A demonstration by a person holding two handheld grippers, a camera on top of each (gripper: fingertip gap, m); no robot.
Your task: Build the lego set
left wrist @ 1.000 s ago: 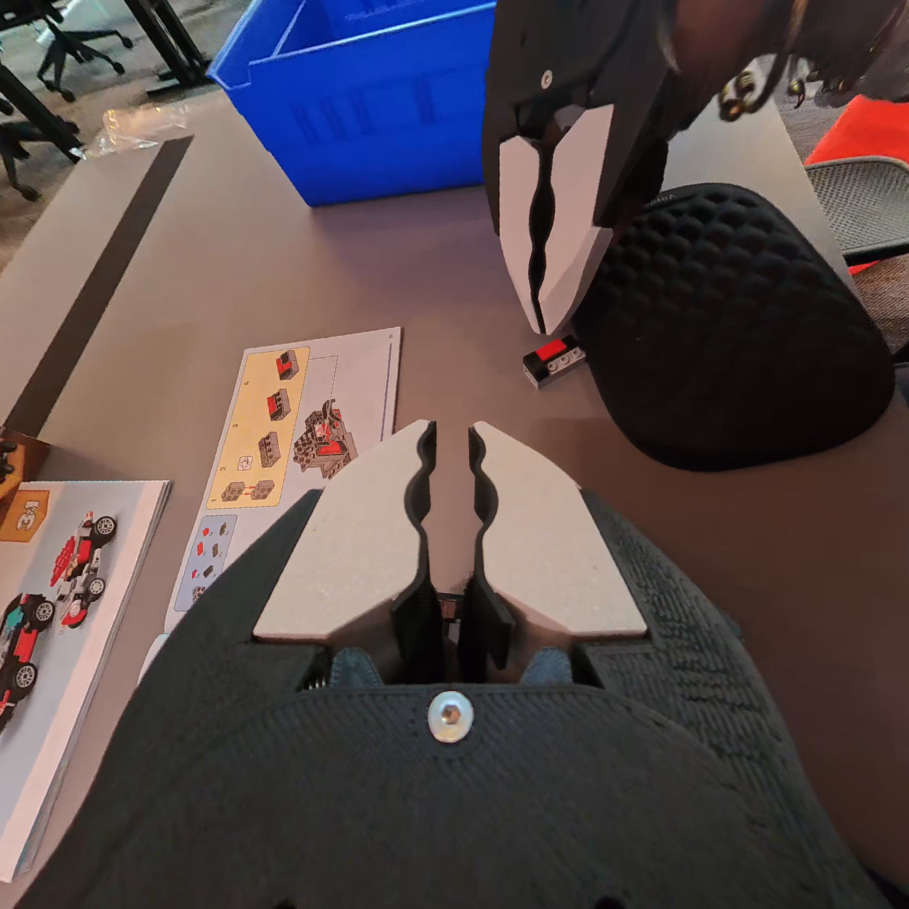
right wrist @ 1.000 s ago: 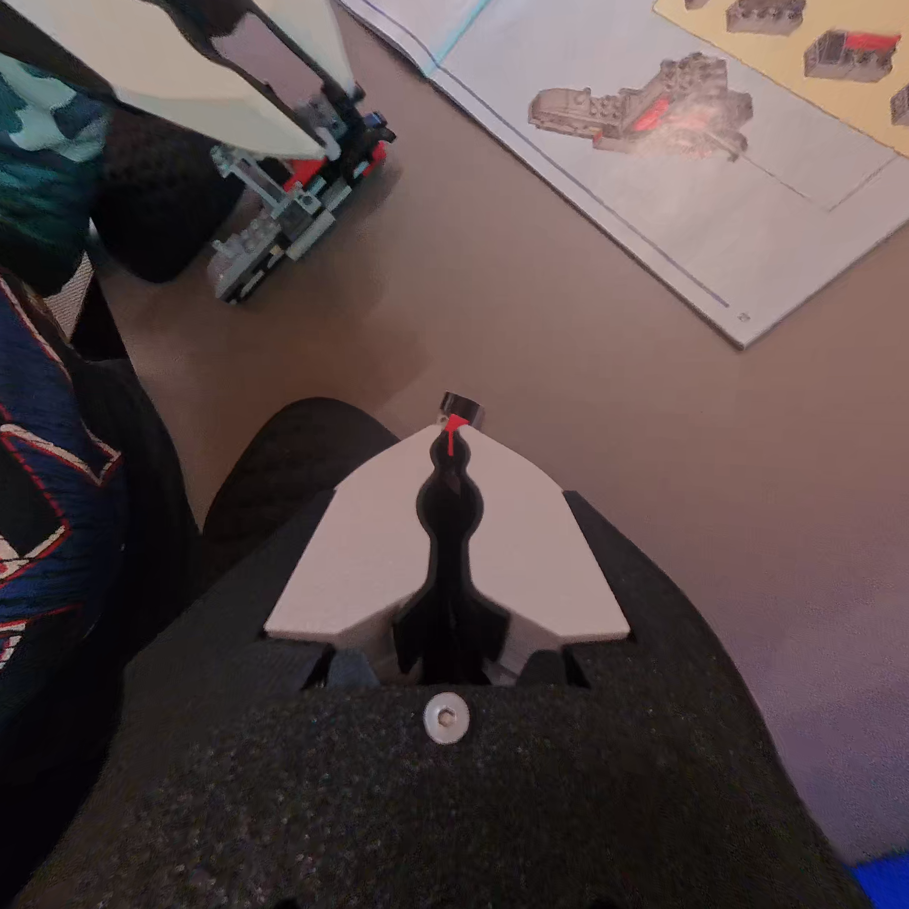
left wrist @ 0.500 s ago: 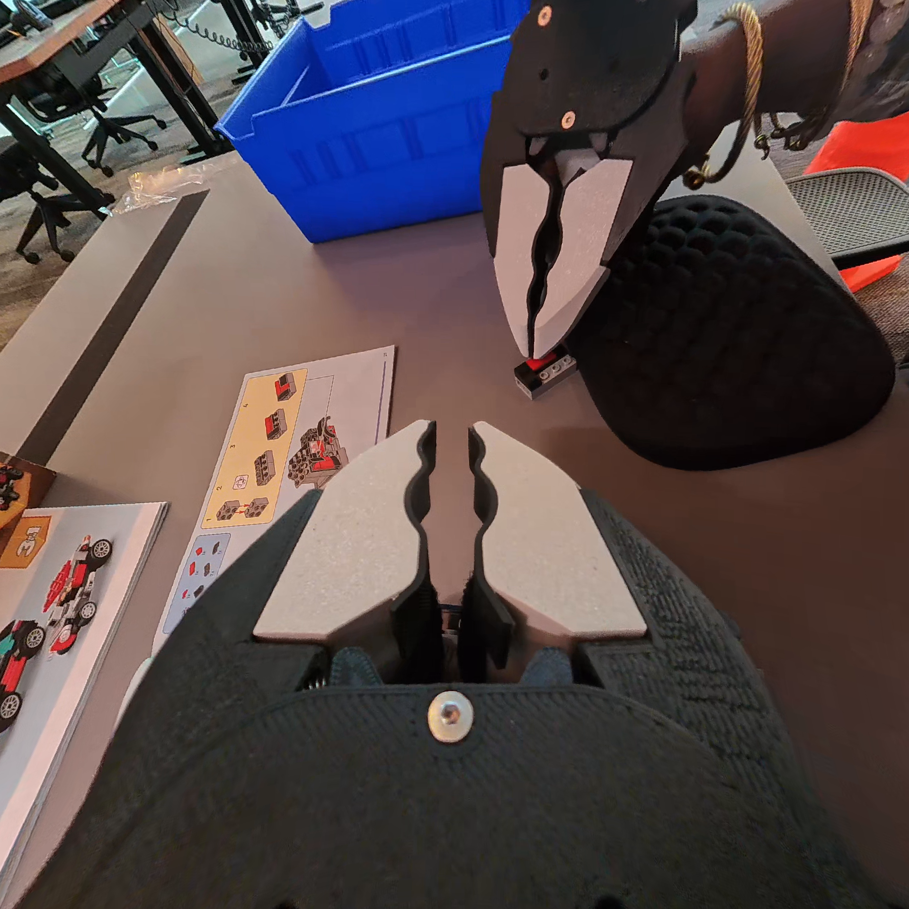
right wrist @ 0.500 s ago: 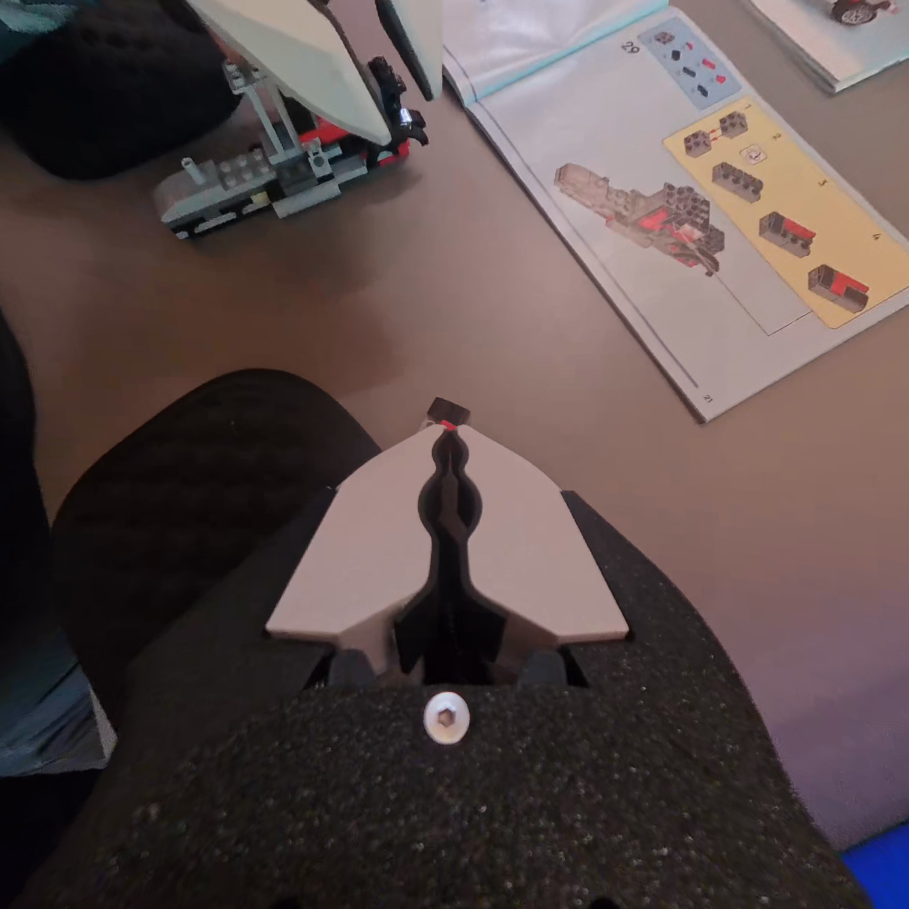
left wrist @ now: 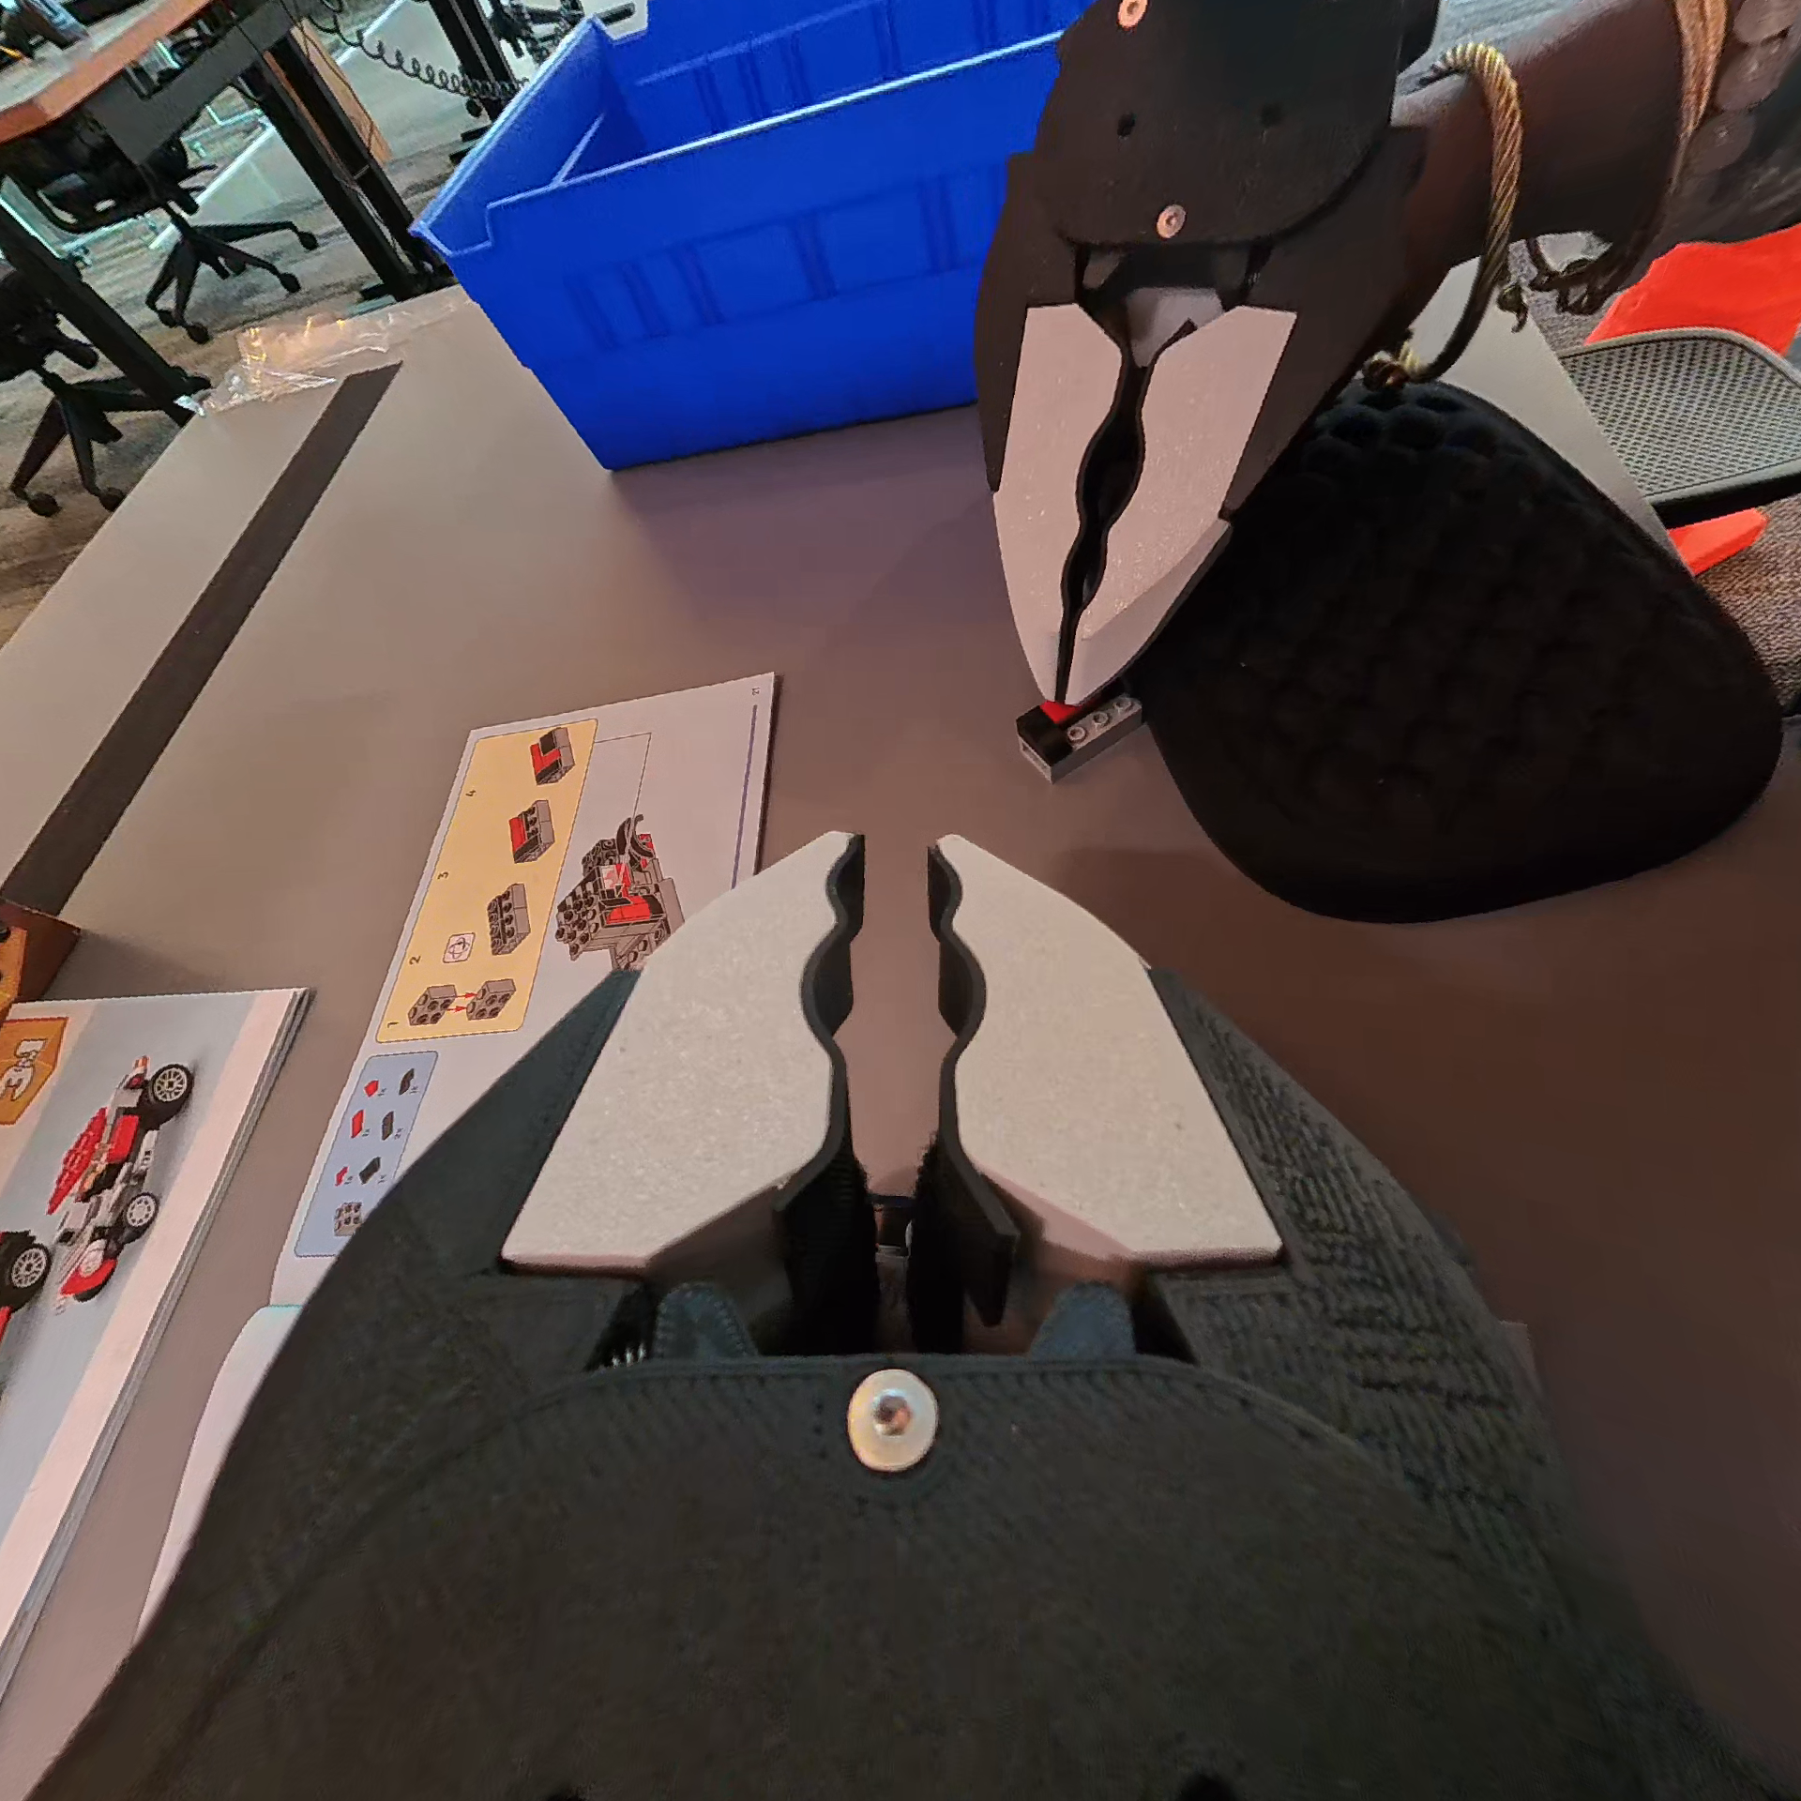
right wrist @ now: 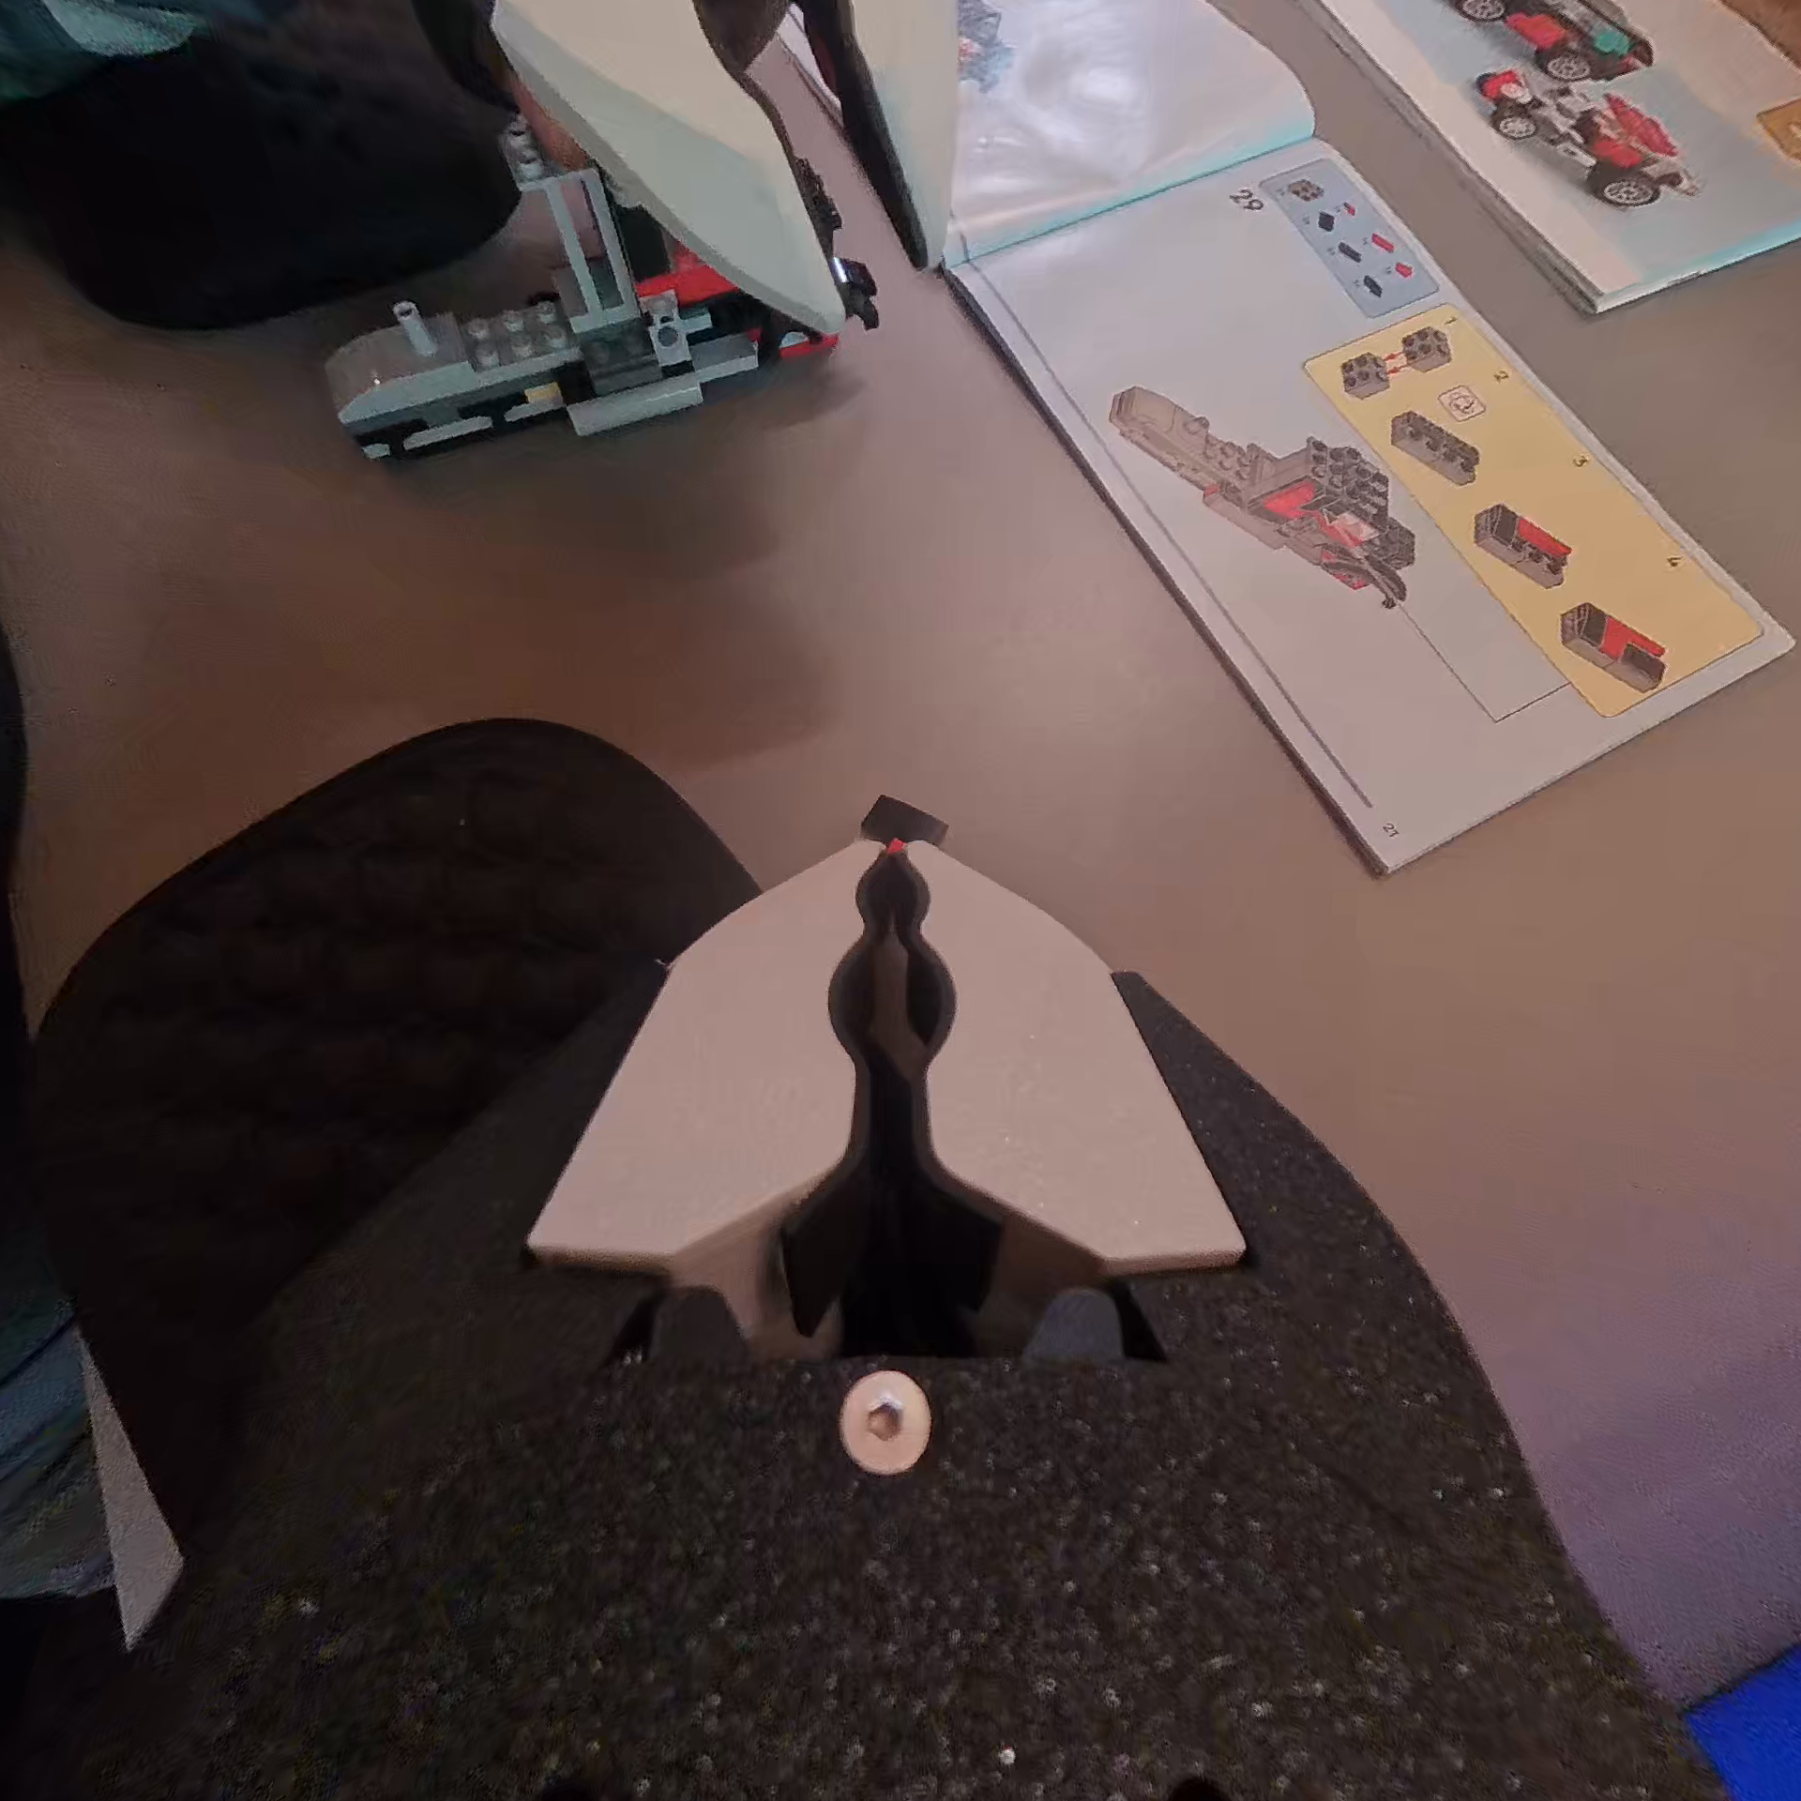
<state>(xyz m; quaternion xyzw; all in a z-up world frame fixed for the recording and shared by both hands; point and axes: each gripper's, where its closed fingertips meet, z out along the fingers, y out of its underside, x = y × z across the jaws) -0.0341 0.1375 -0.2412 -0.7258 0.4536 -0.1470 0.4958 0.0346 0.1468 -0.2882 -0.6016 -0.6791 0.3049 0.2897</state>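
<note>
Right gripper (right wrist: 895,850) pinching a red piece (left wrist: 1053,709) onto a small block (left wrist: 1077,741); left gripper (left wrist: 895,858) parted and empty.

The right gripper's fingertips close on the red piece (only a sliver shows) atop the black-and-grey block, which sits on the table (left wrist: 682,585) against a black pad (left wrist: 1442,682). The left gripper hangs near the block, over the half-built model (right wrist: 546,370). The open manual (right wrist: 1364,468) lies left of the block, the blue bin (left wrist: 760,253) beyond it.
</note>
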